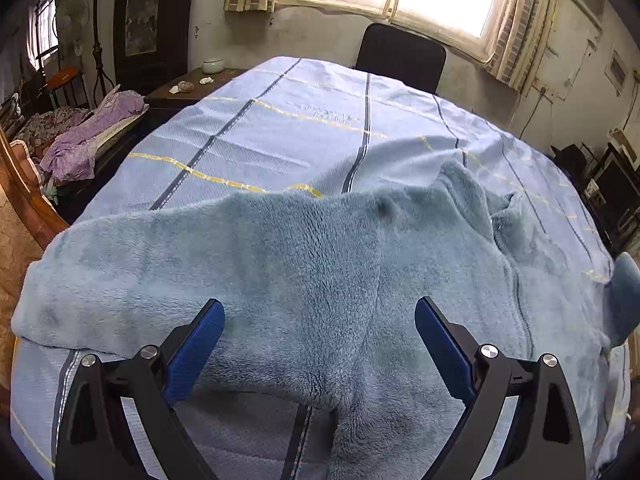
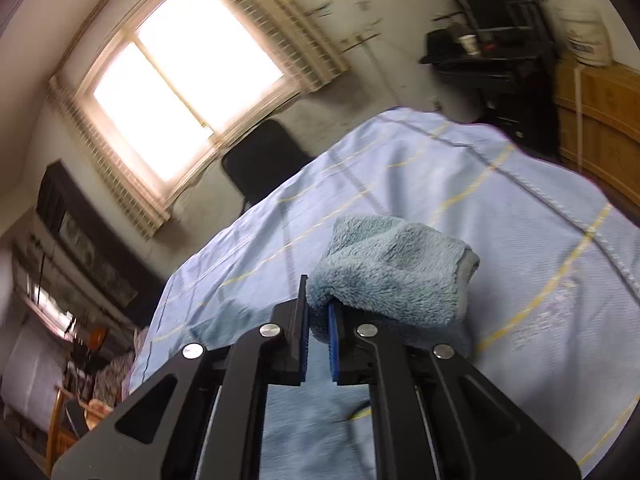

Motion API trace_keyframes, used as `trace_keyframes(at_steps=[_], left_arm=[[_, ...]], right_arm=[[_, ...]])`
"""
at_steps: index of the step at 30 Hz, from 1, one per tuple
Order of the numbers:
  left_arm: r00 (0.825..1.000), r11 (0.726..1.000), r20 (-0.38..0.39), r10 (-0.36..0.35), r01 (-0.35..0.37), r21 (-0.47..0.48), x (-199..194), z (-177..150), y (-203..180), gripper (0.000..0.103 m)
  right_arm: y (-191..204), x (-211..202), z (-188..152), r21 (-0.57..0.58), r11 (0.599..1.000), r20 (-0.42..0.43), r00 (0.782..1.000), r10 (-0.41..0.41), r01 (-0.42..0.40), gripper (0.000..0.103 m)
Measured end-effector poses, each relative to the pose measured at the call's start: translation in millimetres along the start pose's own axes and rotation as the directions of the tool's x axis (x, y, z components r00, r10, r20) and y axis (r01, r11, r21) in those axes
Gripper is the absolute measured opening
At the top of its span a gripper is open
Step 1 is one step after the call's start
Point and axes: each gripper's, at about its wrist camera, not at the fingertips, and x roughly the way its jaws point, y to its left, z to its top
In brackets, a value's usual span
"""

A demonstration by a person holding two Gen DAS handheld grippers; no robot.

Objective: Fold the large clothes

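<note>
Left wrist view:
Garment: you see the fleece jacket (image 1: 304,264), pale blue-grey and thick-piled, spread across the centre and lower frame on the striped sheet (image 1: 280,128).
Left gripper (image 1: 320,344): jaws wide apart above the fleece, holding nothing.

Right wrist view:
Right gripper (image 2: 318,320): jaws nearly closed, pinching a bunched sleeve end (image 2: 392,272) at frame centre.
Handling: judge it soft, limp and bulky; grip at hems and seams.

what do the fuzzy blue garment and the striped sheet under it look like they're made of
The fuzzy blue garment looks like plush fleece, probably synthetic: deep, matte, tufted pile that hides any weave. The striped sheet looks like thin woven cotton or a cotton blend: flat, matte, with a fine ribbed texture, soft creases and woven-in navy and yellow lines. Fibre content cannot be confirmed by sight.
</note>
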Motion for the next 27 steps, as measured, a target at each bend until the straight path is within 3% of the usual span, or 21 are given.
trace_keyframes(at_steps=[5,11,15,18,19,21,23,24,27], left_arm=[[0.999,0.999,0.025,-0.036,0.037,-0.04,-14,3,8,0.096],[0.997,0.994,0.031,-0.078,0.08,-0.07,-22,5,14,0.096],[0.996,0.994,0.033,-0.087,0.089,-0.066,-24,5,11,0.096],[0.994,0.993,0.029,-0.109,0.11,-0.05,-25,4,7,0.096],[0.993,0.993,0.029,-0.113,0.114,-0.039,-26,3,4,0.096],[0.993,0.993,0.031,-0.112,0.112,-0.018,-27,1,-1,0.096],[0.994,0.995,0.032,-0.104,0.103,0.01,-26,-2,-8,0.096],[0.995,0.995,0.033,-0.097,0.096,0.031,-26,-3,-13,0.096],[0.996,0.993,0.038,-0.083,0.079,0.092,-26,-10,-28,0.096]], right_arm=[[65,21,-27,-0.084,0.994,-0.087,0.994,0.069,-0.076,0.007],[126,52,-83,-0.171,0.975,-0.234,0.967,0.096,-0.138,0.007],[137,80,-132,-0.227,0.964,-0.366,0.93,0.047,-0.138,0.011],[127,95,-157,-0.22,0.967,-0.469,0.883,0.01,-0.128,0.02],[124,94,-159,-0.215,0.967,-0.481,0.877,0.015,-0.135,0.022],[123,81,-156,-0.23,0.96,-0.482,0.876,0.031,-0.161,0.025],[124,63,-151,-0.238,0.951,-0.481,0.874,0.063,-0.199,0.039],[122,49,-145,-0.243,0.945,-0.472,0.878,0.084,-0.221,0.041],[113,16,-122,-0.275,0.936,-0.392,0.914,0.1,-0.221,0.042]])
